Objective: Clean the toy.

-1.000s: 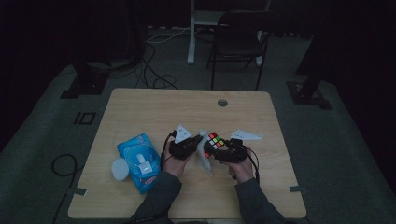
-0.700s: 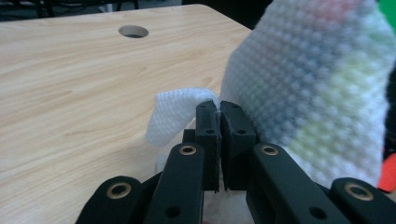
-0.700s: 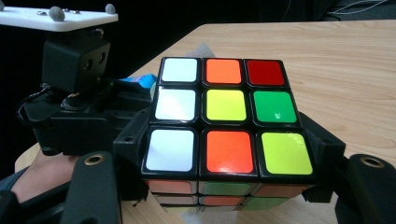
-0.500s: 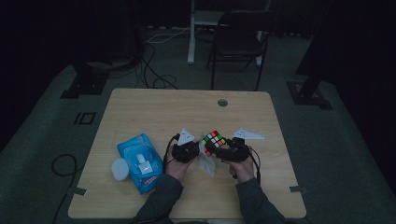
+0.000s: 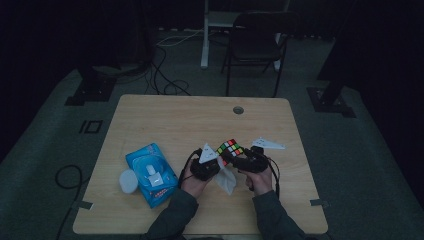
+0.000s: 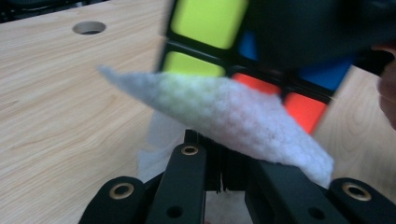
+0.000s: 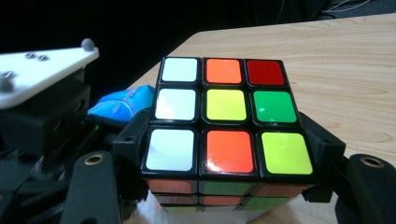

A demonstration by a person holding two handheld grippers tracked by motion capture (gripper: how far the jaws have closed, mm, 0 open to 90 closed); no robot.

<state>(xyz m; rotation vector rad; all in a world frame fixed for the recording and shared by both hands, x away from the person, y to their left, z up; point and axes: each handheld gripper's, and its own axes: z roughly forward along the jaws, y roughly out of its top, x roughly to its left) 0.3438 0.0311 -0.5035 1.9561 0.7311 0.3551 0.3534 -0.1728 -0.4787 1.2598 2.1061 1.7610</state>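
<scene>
- Right gripper clamps the multicoloured plastic puzzle cube, held above the wooden table.
- Left gripper, jaws narrow, pinches a white wipe pressed against the cube's 9 o'clock side.

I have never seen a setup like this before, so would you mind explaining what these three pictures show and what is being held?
A person sits at a wooden table and holds a hand-operated tool with two fingers in each hand. The high view looks down from above the table. The other two pictures come from small cameras riding on those tools.

The left gripper pinches a white wipe and presses it against the puzzle cube. The right gripper clamps that cube by its sides, its coloured squares facing the camera.

On the table, to the person's left, lie a blue pack of wipes and a small white lid-like thing beside it.
</scene>
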